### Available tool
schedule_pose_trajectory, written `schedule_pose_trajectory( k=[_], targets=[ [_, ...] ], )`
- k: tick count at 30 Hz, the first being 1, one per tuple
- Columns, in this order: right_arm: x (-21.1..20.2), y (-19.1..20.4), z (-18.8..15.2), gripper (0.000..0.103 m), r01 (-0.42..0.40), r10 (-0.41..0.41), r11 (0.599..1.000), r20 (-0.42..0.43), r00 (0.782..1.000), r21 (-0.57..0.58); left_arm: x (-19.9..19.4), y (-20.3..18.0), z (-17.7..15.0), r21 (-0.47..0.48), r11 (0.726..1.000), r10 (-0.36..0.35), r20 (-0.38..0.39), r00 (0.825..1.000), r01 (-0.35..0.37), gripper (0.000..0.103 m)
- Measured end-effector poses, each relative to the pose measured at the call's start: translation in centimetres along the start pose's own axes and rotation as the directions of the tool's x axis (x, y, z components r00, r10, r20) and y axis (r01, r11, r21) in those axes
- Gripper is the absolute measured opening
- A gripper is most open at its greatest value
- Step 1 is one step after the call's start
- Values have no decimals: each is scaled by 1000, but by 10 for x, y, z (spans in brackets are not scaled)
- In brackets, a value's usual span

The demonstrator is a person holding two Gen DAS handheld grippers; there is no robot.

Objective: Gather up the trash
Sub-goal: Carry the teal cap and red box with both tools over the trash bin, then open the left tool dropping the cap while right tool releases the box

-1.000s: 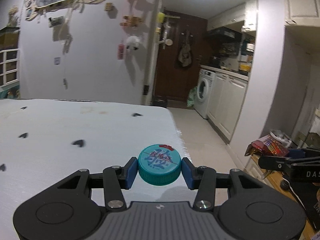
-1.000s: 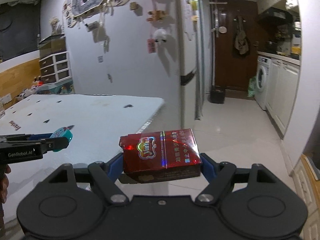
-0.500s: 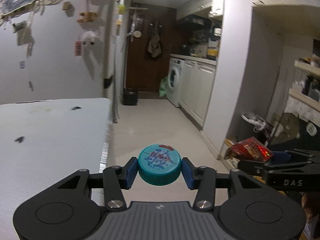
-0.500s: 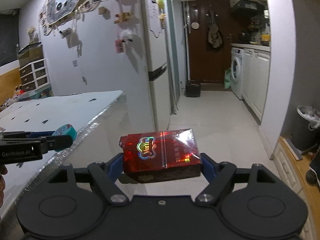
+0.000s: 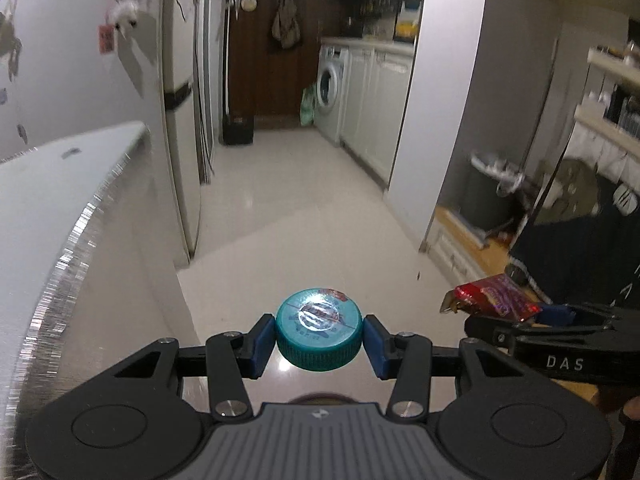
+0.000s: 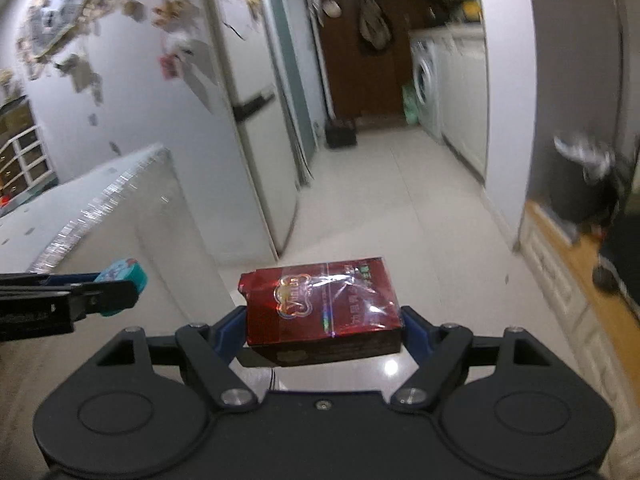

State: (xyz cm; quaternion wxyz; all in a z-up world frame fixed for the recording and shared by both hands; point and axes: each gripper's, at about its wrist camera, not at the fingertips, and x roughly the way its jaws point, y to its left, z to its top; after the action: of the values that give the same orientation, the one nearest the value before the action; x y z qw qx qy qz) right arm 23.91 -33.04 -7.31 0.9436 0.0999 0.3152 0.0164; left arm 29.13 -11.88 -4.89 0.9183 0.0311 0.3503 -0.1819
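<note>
My left gripper (image 5: 319,340) is shut on a teal bottle cap (image 5: 319,328) and holds it in the air above the tiled floor. My right gripper (image 6: 323,320) is shut on a red cigarette pack (image 6: 322,308) wrapped in shiny film. In the left wrist view the pack (image 5: 496,295) shows at the right. In the right wrist view the cap (image 6: 122,287) shows at the left. A dark grey trash bin (image 5: 486,196) with a white liner stands on the floor at the right, beside the wall corner; it also shows in the right wrist view (image 6: 578,184).
The white table (image 5: 48,200) with its shiny edge lies to the left. A tall fridge (image 5: 182,92) stands behind it. A tiled corridor (image 5: 288,184) runs ahead to a brown door, with a washing machine (image 5: 330,92) and white cabinets on the right. A dark object (image 5: 580,248) stands at the right.
Both grippers have swung right, away from the table, and moved forward over the floor. The trash bin has come into clearer view at the right. Both holds are unchanged.
</note>
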Motion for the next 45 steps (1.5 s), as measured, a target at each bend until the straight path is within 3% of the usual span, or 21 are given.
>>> schedule_pose_trajectory(
  k=[9,17,23,29,35,45],
  targets=[
    [58,-39,-11,80,37,-23,995,-149,989,90,73,-11,5,-13,1000,-22,-138,990,21,49],
    [114,-54,-26,80,71,-45,994,-303,952,78,154,9,-30,-70,997,-55,-320,946,34,49],
    [155,-61,-41,80,89,-54,994,-412,909,66,199,28,-60,-76,997,-48,-454,889,15,49],
    [190,-52,-61,81,74,-49,997,-508,860,29,225,39,-74,-101,994,-82,-521,849,34,49],
    [218,-30,-84,81,7,-29,999,-599,800,-40,239,54,-81,-138,990,-94,-544,834,21,49],
    [243,-9,-111,85,-79,-32,989,-697,716,-127,259,54,-85,-228,971,-180,-530,828,65,49]
  ],
)
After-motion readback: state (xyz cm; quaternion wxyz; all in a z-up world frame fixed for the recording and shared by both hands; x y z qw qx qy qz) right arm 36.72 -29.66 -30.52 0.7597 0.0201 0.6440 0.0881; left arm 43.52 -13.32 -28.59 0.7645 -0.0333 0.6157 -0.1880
